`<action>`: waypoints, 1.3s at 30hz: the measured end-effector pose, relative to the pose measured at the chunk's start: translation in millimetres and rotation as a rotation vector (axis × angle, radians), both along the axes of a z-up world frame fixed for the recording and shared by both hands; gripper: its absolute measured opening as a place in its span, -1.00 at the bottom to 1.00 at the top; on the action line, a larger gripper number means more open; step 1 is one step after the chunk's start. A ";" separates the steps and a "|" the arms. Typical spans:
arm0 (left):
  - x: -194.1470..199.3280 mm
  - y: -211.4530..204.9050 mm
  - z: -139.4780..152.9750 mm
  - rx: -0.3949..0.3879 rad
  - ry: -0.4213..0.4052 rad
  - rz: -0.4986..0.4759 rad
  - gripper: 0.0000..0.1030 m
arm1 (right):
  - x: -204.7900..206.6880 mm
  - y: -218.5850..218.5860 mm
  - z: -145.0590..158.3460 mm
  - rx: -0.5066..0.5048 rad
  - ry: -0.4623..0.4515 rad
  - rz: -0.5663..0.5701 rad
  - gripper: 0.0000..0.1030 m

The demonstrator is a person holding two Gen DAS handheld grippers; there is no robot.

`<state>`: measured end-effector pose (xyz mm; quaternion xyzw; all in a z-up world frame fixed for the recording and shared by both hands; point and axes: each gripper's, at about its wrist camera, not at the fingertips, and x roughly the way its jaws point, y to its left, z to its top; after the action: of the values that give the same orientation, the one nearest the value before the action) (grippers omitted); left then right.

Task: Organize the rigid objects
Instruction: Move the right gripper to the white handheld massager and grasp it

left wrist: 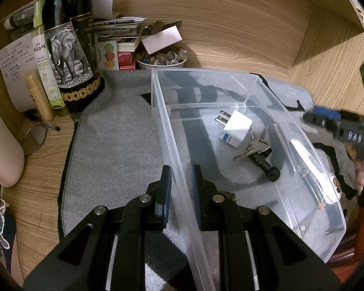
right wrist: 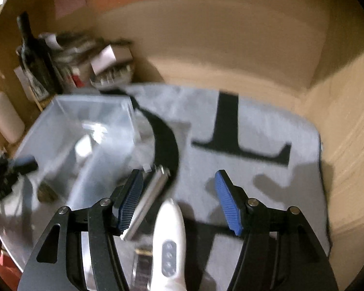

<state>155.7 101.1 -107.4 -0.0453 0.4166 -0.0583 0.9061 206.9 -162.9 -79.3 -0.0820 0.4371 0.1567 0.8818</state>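
1. We begin at our left gripper (left wrist: 181,179): its blue pads are pinched on the near left wall of a clear plastic bin (left wrist: 230,84), steadying it.
2. Our right gripper (right wrist: 179,194) stands spread, its pads holding nothing. Below and between them lie a white handheld device (right wrist: 168,237) with a column of buttons and a silvery flat bar (right wrist: 146,206) (this view is blurred, so we cannot tell what the bar is).
3. Inside the bin's right compartment sit a white plug adapter (left wrist: 235,127), a bunch of keys (left wrist: 252,149) and a small black cylinder (left wrist: 267,167). The narrow left compartment looks empty.
4. The bin rests on a grey mat (left wrist: 114,145) printed with black letters, spread over a wooden surface (left wrist: 242,36).
5. Beyond the mat, a dark bottle (left wrist: 68,48) with an elephant label, stacked papers and a bowl of beads (left wrist: 161,58) crowd the far corner.
6. We judge the job partly done: three items are binned, while the white device and the bar still lie outside.
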 end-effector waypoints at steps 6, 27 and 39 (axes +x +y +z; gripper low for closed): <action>-0.5 0.4 -0.5 0.000 -0.001 0.000 -0.68 | -24.6 -16.8 -20.1 0.018 0.081 -0.039 0.13; -2.0 0.1 -1.3 0.001 -0.003 -0.002 -0.68 | -51.9 -52.7 -41.3 -0.024 0.085 -0.166 -0.27; -2.0 0.2 -1.3 0.000 -0.003 -0.002 -0.68 | -38.8 -33.6 -25.1 -0.042 -0.018 -0.138 -0.29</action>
<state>153.6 101.2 -108.7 -0.0446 0.4152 -0.0592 0.9067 168.1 -196.5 -104.3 -0.0715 0.4371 0.0858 0.8924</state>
